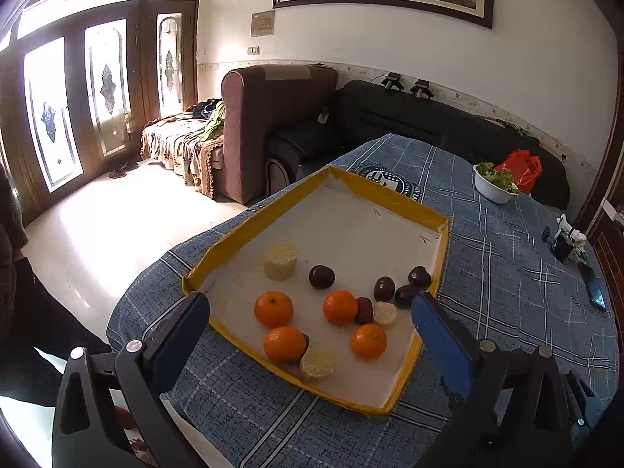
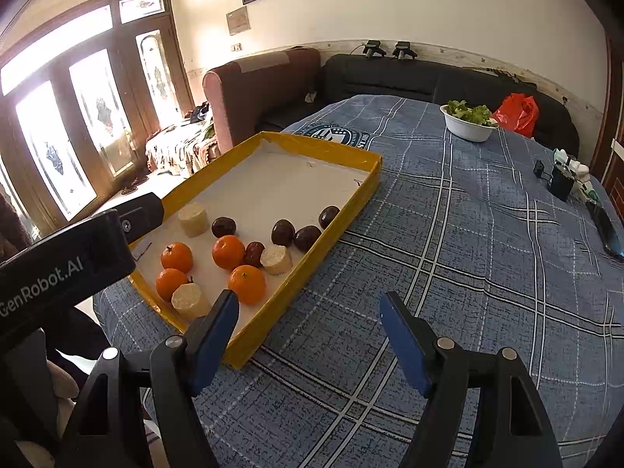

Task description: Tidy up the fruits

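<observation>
A shallow tray with a yellow rim (image 1: 390, 195) (image 2: 323, 146) lies on the blue plaid tablecloth. Its near half holds several oranges (image 1: 273, 309) (image 2: 176, 256), several dark plums (image 1: 321, 277) (image 2: 223, 227), one reddish date (image 1: 364, 309) (image 2: 254, 253) and three pale cut cylinders (image 1: 280, 261) (image 2: 192, 219). My left gripper (image 1: 311, 301) hovers open over the tray's near end, its fingers on either side of the fruit and touching none. My right gripper (image 2: 310, 301) is open and empty above bare cloth just right of the tray's near corner.
A white bowl of greens (image 1: 495, 191) (image 2: 468, 124) and a red bag (image 1: 522, 167) (image 2: 514, 111) sit at the far right. Small gadgets (image 2: 561, 183) and a dark flat device (image 2: 606, 230) lie along the right edge. The table's rounded edge drops off left of the tray.
</observation>
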